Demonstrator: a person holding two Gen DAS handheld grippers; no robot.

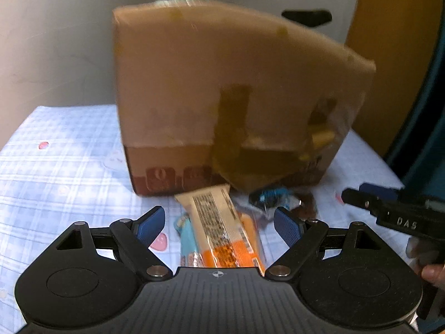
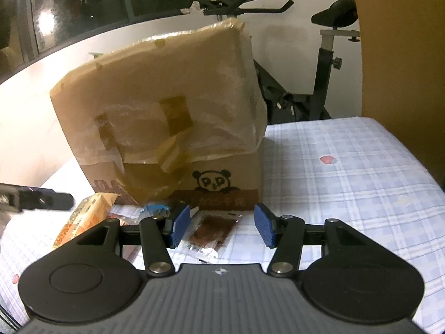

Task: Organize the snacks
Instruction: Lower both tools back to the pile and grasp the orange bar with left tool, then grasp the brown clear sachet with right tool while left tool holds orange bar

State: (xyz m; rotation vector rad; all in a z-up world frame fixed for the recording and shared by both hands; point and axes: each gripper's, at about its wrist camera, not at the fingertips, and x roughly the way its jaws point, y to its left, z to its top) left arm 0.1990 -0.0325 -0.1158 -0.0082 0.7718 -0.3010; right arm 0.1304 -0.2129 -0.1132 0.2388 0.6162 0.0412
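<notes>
A taped cardboard box (image 1: 222, 97) stands on the blue checked tablecloth (image 1: 61, 161); it also shows in the right wrist view (image 2: 167, 105), with a panda drawing low on its front. Several snack packets lie before it. My left gripper (image 1: 219, 222) is open above an orange and white snack bar (image 1: 219, 228), with a blue packet (image 1: 186, 233) beside the bar. My right gripper (image 2: 222, 226) is open above a clear packet with a brown snack (image 2: 211, 231). The orange bar (image 2: 83, 217) lies left of it. The right gripper also shows in the left wrist view (image 1: 383, 208).
A small blue-wrapped snack (image 1: 269, 197) and a dark packet (image 1: 306, 203) lie by the box's base. An exercise bike (image 2: 319, 83) stands behind the table. A wooden panel (image 2: 400, 55) rises at the right. The left gripper's finger (image 2: 36, 199) shows at the left edge.
</notes>
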